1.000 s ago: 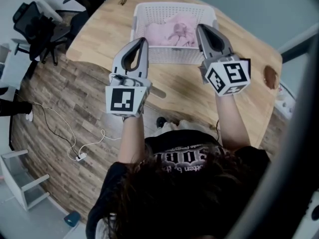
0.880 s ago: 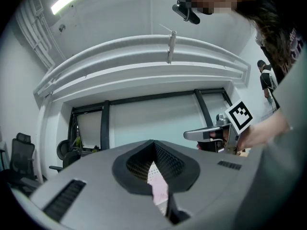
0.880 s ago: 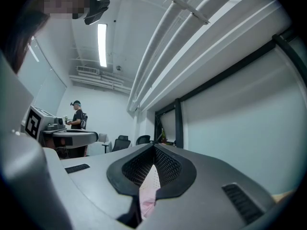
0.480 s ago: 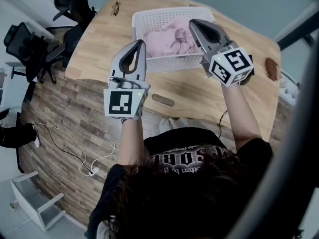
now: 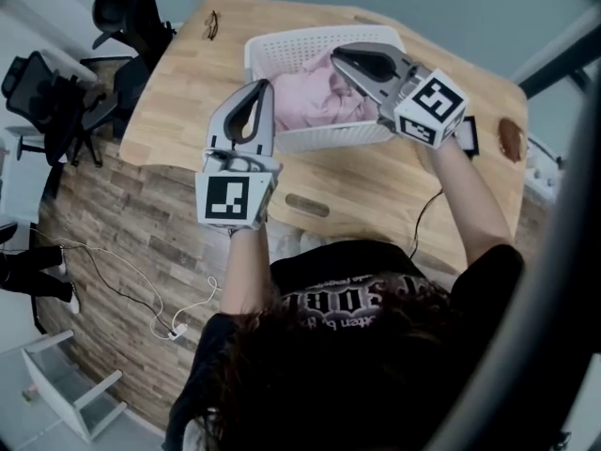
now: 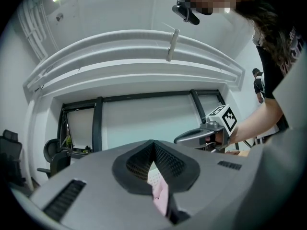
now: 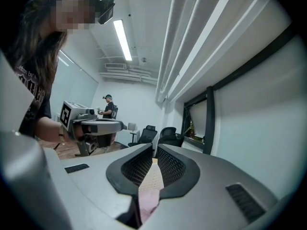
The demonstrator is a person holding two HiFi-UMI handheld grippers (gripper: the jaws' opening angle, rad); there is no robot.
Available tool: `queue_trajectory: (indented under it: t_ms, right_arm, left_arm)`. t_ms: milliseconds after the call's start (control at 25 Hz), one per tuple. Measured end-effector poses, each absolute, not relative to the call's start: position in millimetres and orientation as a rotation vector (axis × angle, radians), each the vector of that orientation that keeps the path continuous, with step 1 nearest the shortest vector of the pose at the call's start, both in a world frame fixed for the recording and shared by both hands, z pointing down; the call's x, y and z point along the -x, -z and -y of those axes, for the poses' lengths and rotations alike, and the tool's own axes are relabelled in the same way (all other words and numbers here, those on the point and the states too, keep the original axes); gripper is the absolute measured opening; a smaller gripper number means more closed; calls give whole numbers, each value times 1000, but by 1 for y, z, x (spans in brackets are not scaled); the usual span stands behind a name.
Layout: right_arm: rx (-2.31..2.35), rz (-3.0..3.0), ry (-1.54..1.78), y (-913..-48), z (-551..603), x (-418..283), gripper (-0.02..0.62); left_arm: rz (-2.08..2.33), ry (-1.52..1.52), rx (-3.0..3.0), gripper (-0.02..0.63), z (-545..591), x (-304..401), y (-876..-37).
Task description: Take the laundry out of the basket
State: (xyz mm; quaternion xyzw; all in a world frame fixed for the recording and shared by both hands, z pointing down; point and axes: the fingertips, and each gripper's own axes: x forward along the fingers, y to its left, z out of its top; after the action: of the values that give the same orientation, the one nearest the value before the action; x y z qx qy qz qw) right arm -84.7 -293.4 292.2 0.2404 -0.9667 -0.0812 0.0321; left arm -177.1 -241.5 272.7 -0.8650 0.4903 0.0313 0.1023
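A white plastic basket (image 5: 279, 47) stands at the far side of the wooden table (image 5: 376, 181), with pink laundry (image 5: 305, 100) heaped inside. My right gripper (image 5: 336, 54) reaches over the basket from the right, its tip just above the pink cloth, jaws shut with nothing between them. My left gripper (image 5: 266, 85) hovers at the basket's near left corner, tilted up, jaws also shut and empty. In the left gripper view the jaw tips (image 6: 153, 143) meet; pink cloth shows below them. In the right gripper view the tips (image 7: 154, 147) stand almost together above pink cloth.
Glasses (image 5: 212, 23) lie on the table's far left corner. A black flat item (image 5: 467, 136) and a brown object (image 5: 509, 140) sit at the right edge. Black office chairs (image 5: 56, 92) stand left of the table, a cable (image 5: 131, 280) and a white shelf (image 5: 70, 393) on the floor.
My right gripper has swung forward and left from the basket's near rim to above the laundry. The left gripper has stayed at the basket's near left corner.
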Motion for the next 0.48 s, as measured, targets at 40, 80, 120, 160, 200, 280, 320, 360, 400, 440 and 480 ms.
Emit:
queue_trajectory:
  t_ms: [40, 80, 120, 160, 200, 280, 320, 360, 400, 440, 480]
  right_arm:
    - [-707, 2972, 242, -297, 298, 88, 35]
    - [-674, 2966, 229, -302, 302, 91, 51]
    - [-641, 2957, 213, -308, 306, 95, 115]
    - [-611, 2945, 199, -315, 310, 99, 164]
    - [-587, 2929, 188, -323, 314, 102, 186]
    - [-549, 2889, 165, -342, 321, 108, 225]
    - [-531, 2866, 146, -352, 325, 110, 246]
    - [-514, 2845, 124, -361, 329, 112, 267]
    - [-498, 2829, 109, -367, 332, 115, 287]
    - [-483, 2818, 108, -370, 336, 118, 292]
    - [-464, 2808, 116, -373, 339, 121, 301]
  left_arm:
    - [-1458, -93, 2550, -3, 245, 179, -273]
    - [-1468, -94, 2547, -3, 249, 181, -273]
    - [-1477, -94, 2544, -3, 252, 182, -273]
    - [-1484, -93, 2541, -3, 255, 183, -274]
    - [-1489, -92, 2539, -3, 258, 184, -275]
    - [-1498, -91, 2536, -3, 264, 183, -277]
    - [-1503, -90, 2536, -3, 267, 183, -278]
    - [-1507, -89, 2536, -3, 270, 182, -279]
    - [-1512, -89, 2535, -3, 273, 183, -280]
    - [-1515, -88, 2534, -3, 276, 183, -280]
    - [-1517, -86, 2533, -3, 278, 183, -281]
